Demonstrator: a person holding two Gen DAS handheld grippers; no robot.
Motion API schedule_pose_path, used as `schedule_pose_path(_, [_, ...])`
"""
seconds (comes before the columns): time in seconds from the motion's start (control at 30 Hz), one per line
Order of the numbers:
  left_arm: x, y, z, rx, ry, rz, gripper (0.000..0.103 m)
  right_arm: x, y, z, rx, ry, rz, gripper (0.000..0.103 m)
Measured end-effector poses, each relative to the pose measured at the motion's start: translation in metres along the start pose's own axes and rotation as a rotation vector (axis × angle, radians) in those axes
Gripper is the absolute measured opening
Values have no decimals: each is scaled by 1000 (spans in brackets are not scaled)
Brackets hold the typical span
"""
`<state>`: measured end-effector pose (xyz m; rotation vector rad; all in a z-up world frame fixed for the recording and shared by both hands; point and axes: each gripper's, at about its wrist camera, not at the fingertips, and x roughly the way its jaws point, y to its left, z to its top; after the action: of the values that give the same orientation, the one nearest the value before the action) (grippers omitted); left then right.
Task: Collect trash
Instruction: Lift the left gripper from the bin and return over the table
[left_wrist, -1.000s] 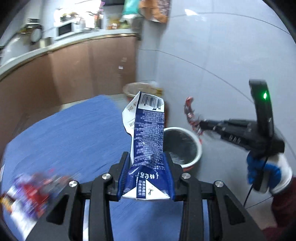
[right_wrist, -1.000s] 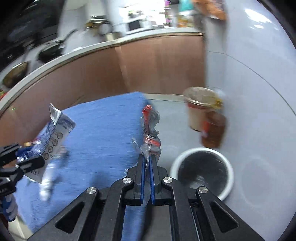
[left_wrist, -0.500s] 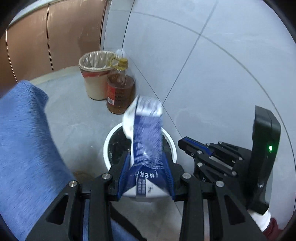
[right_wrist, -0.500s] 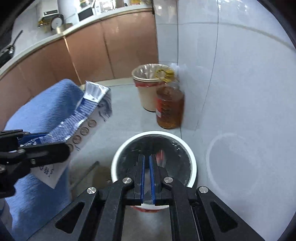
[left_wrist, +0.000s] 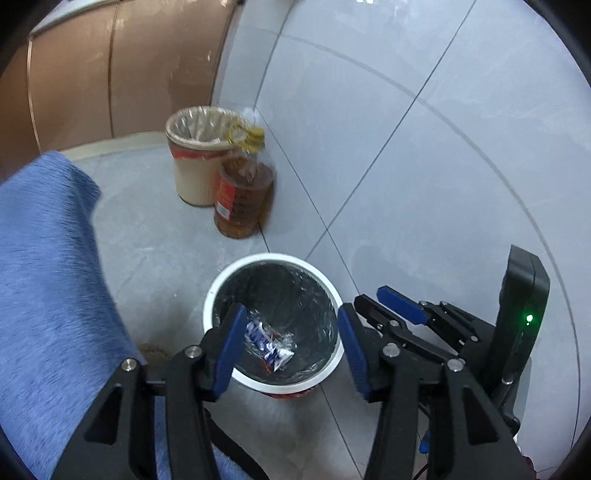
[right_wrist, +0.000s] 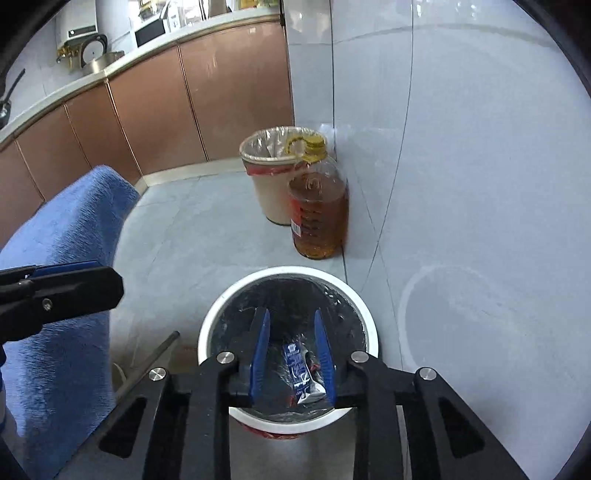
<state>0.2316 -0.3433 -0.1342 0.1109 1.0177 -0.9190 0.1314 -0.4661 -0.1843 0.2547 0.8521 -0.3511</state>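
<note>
Left gripper (left_wrist: 291, 345) now empty, carton (left_wrist: 269, 345) dropped in bin (left_wrist: 218, 291)

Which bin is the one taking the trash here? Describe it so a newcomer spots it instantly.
Start at the white tiled wall, where a beige plastic-lined bin and an amber oil bottle stand on the floor. Nearer the camera, directly below the open right hand-held gripper, stands the round white-rimmed bin with a black liner. Only it holds a blue-and-white wrapper.

A beige bin (right_wrist: 271, 173) with a clear liner stands at twelve o'clock, touching an amber oil bottle (right_wrist: 319, 216) by the tiled wall (right_wrist: 480, 147). Blue cloth (right_wrist: 62, 266) at nine; brown cabinets (right_wrist: 166, 107) behind.
</note>
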Motion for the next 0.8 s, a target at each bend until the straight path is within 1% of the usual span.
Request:
schedule_pose_path(0.07, [-22, -1, -2, 1, -42, 16, 50, -14, 5, 4, -1, -29, 12, 32])
schedule_pose_path(0.17, [-56, -1, -6, 12, -115, 50, 54, -42, 17, 10, -14, -89, 25, 42])
schedule_pose_path(0.23, [-81, -1, -12, 17, -159, 69, 55, -64, 27, 15, -23, -133, 42, 43])
schedule_pose_path(0.33, [-122, 4, -22, 18, -240, 116, 57, -95, 42, 21, -44, -193, 64, 49])
schedule_pose_path(0.4, [-145, 6, -29, 14, -284, 152, 60, -119, 54, 24, -62, -236, 88, 51])
schedule_pose_path(0.47, [-171, 9, -38, 4, -336, 196, 61, -138, 64, 23, -80, -267, 110, 55])
schedule_pose_path(0.6, [-218, 15, -59, -27, -425, 282, 62, -175, 89, 21, -124, -321, 168, 57])
schedule_pose_path(0.67, [-242, 17, -70, -45, -474, 346, 62, -189, 101, 22, -143, -340, 191, 59])
schedule_pose_path(0.8, [-277, 19, -91, -71, -547, 450, 62, -217, 117, 20, -174, -378, 232, 61])
